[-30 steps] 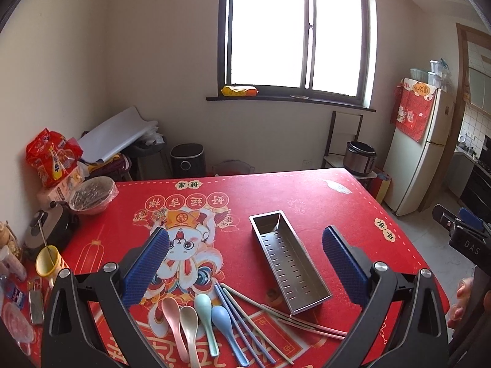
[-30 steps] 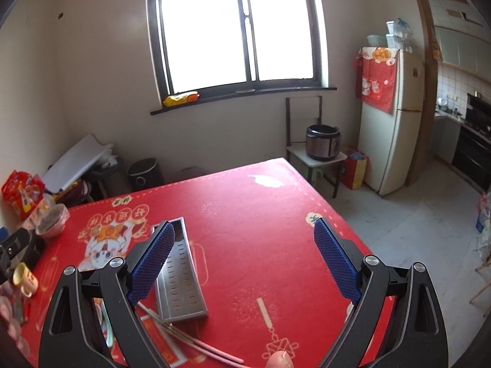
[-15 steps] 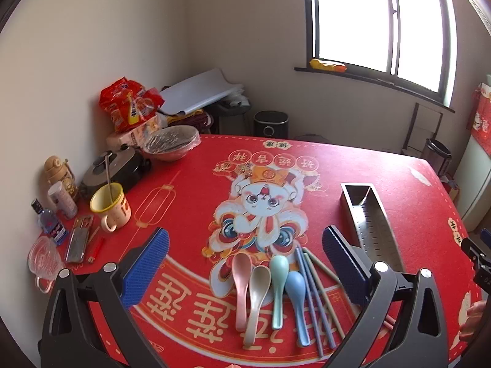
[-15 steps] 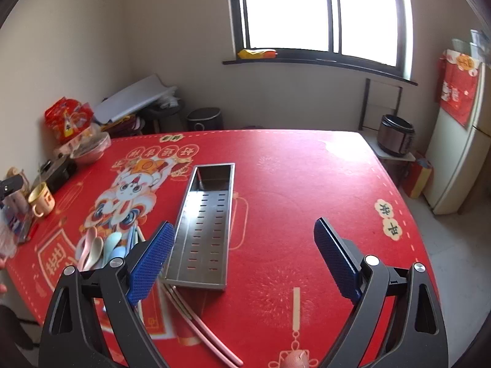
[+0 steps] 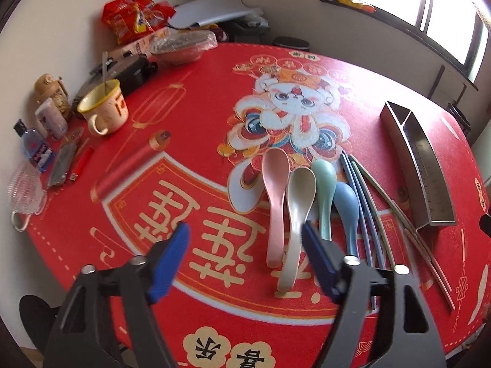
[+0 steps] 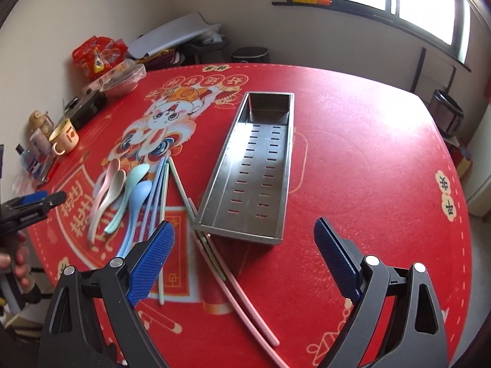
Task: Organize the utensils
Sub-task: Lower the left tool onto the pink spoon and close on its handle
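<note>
Four spoons lie side by side on the red tablecloth: pink [image 5: 274, 202], beige [image 5: 296, 214], green [image 5: 324, 193] and blue [image 5: 348, 211]. Several chopsticks [image 5: 373, 202] lie to their right. A steel slotted tray [image 6: 254, 168] lies empty beside them. My left gripper [image 5: 245, 257] is open and empty, hovering near the spoon handles. My right gripper [image 6: 244, 257] is open and empty above the tray's near end. Pink chopsticks [image 6: 242, 294] run under it. The spoons also show in the right wrist view [image 6: 122, 193].
Along the table's left edge stand a yellow-rimmed mug [image 5: 104, 110], small bottles [image 5: 33, 147], a glass cup [image 5: 24, 187], a covered bowl [image 5: 181, 46] and a snack bag [image 5: 135, 15]. The left gripper shows at the left edge in the right wrist view [image 6: 27, 208].
Both grippers have tilted down and come closer to the table. The left one has moved in over the spoon handles; the right one has come nearer the tray.
</note>
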`<state>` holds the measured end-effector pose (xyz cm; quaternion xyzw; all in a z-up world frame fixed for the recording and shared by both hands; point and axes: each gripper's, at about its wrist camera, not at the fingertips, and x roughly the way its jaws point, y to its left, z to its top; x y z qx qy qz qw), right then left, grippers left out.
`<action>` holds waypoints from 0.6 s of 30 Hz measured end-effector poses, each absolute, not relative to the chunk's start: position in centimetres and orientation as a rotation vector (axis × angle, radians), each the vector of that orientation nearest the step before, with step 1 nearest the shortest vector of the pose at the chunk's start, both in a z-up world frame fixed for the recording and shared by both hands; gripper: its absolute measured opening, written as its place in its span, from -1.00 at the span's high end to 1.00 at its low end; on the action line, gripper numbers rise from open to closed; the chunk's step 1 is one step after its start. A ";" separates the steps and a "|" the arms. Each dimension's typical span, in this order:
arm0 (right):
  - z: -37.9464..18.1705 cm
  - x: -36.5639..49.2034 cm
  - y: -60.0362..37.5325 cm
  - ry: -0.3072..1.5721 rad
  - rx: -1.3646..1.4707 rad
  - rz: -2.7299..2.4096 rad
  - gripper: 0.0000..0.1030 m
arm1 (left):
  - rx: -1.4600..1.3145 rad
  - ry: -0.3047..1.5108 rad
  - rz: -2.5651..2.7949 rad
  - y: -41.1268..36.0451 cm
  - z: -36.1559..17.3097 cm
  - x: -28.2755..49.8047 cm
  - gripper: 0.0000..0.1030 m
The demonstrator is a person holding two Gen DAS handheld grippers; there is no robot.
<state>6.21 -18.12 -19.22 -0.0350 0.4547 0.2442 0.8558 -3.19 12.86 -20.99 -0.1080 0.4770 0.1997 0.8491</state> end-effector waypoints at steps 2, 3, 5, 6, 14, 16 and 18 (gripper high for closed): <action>-19.2 6.1 -17.7 0.970 -0.061 0.510 -0.73 | -0.301 1.024 0.350 14.1 -22.3 -2.5 0.11; -19.1 6.0 -17.4 0.967 -0.061 0.504 -0.73 | -0.337 1.024 0.318 14.7 -22.8 -2.2 0.17; -18.8 5.9 -17.0 0.966 -0.056 0.487 -0.73 | -0.402 1.027 0.254 15.7 -23.8 -1.6 0.26; -18.8 5.8 -16.8 0.970 -0.048 0.482 -0.73 | -0.429 1.032 0.217 16.0 -24.3 -1.3 0.29; -18.5 5.5 -15.8 0.981 -0.044 0.418 -0.73 | -0.524 1.069 0.070 17.0 -27.0 0.6 0.67; -18.4 5.3 -15.5 0.980 -0.043 0.415 -0.73 | -0.529 1.080 0.057 17.2 -27.4 1.0 0.67; -18.3 5.3 -15.3 0.978 -0.044 0.414 -0.73 | -0.529 1.089 0.045 17.5 -27.8 1.3 0.67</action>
